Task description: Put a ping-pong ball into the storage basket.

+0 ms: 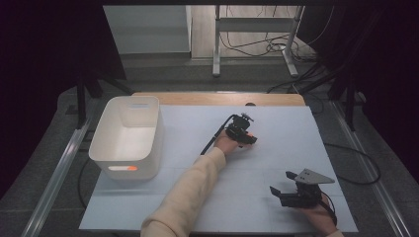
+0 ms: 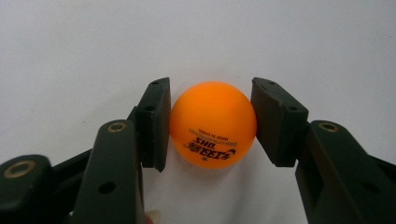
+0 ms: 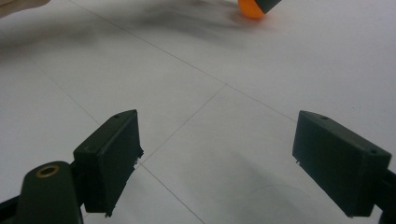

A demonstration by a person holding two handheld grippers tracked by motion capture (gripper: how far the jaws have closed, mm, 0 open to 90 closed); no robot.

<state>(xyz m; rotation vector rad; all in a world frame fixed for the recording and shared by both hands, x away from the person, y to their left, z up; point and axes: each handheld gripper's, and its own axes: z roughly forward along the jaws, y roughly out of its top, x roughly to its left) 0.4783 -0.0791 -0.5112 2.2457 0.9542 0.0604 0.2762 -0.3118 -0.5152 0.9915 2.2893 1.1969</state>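
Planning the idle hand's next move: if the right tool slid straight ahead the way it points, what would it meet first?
Probably bare table sheet for a stretch; beyond it, the orange ball in the left tool, though depth is hard to judge. The right tool stands open.

I am working in what looks like a lab or recording studio, not a home. The table (image 1: pixel 276 148) I work at is covered with a plain white sheet and hemmed in by black curtains (image 1: pixel 49 59) at nine and three o'clock. At twelve o'clock stands a metal frame (image 1: pixel 254 29) with loose cables (image 1: pixel 276 47) trailing over a grey floor (image 1: pixel 44 168). Metal rails (image 1: pixel 59 168) run along both sides.
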